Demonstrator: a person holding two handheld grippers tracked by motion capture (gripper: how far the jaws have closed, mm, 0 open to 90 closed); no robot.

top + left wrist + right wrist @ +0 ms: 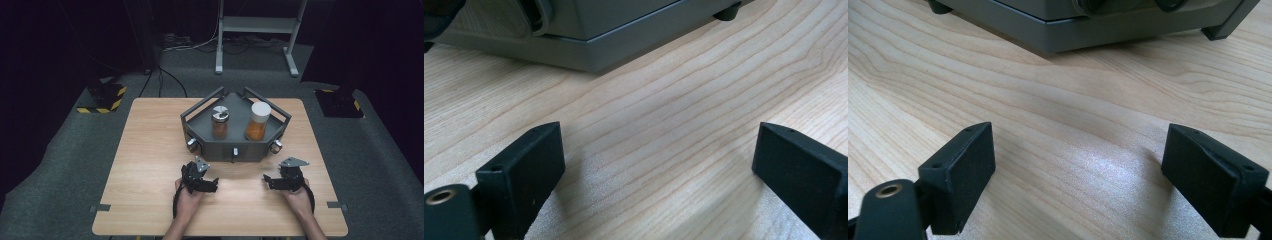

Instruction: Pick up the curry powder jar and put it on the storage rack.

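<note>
While both hands rest on the near part of the wooden counter [150, 150], the left hand-held gripper [212, 185] and the right hand-held gripper [267, 181] lie low over the bare wood, tips turned toward each other and well apart. In the left gripper view the left hand-held gripper [659, 160] has its two black jaws standing wide apart with nothing but wood grain between them. In the right gripper view the right hand-held gripper [1080, 165] likewise has its jaws spread, empty, above the counter surface.

The grey tray [200, 112], a many-sided frame with raised rails and small knobs along its front wall, sits at the middle of the counter, just beyond the two grippers. Its lower edge appears in the left gripper view [624, 45] and in the right gripper view [1088, 30], near the jaws but not touching them.

Two jars stand upright inside the tray, side by side and apart: a jar with a metal lid [220, 121] on the left and a taller jar with a white lid [258, 121] on the right, both holding orange-brown contents.
</note>
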